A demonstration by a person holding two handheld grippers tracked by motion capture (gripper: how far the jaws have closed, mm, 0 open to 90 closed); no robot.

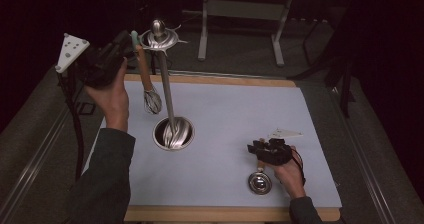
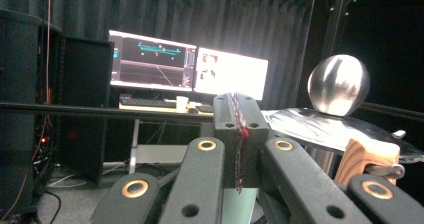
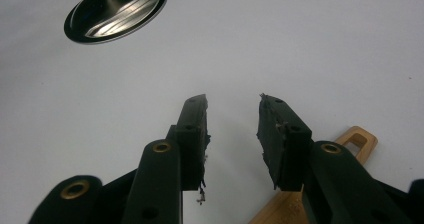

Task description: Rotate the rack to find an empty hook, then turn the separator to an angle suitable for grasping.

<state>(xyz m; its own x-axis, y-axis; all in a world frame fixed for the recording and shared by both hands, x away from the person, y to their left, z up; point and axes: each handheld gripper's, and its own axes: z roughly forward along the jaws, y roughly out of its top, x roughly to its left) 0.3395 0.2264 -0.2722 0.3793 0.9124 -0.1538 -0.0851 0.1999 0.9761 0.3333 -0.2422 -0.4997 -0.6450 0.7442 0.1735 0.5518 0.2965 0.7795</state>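
A metal utensil stand rises from its round base up a pole to a ringed top with a ball. My left gripper is raised beside that top. Its jaws are pressed together, apparently on the teal loop of a wooden-handled whisk, whose wire head hangs above the mat. The handle's wooden end shows right of the jaws. My right gripper rests low on the mat, open and holding nothing. A wooden-handled metal scoop lies under it.
A white mat covers the wooden table, whose front edge runs along the bottom. Metal frame legs stand on the floor beyond the table. Two lit monitors sit on a desk behind the stand.
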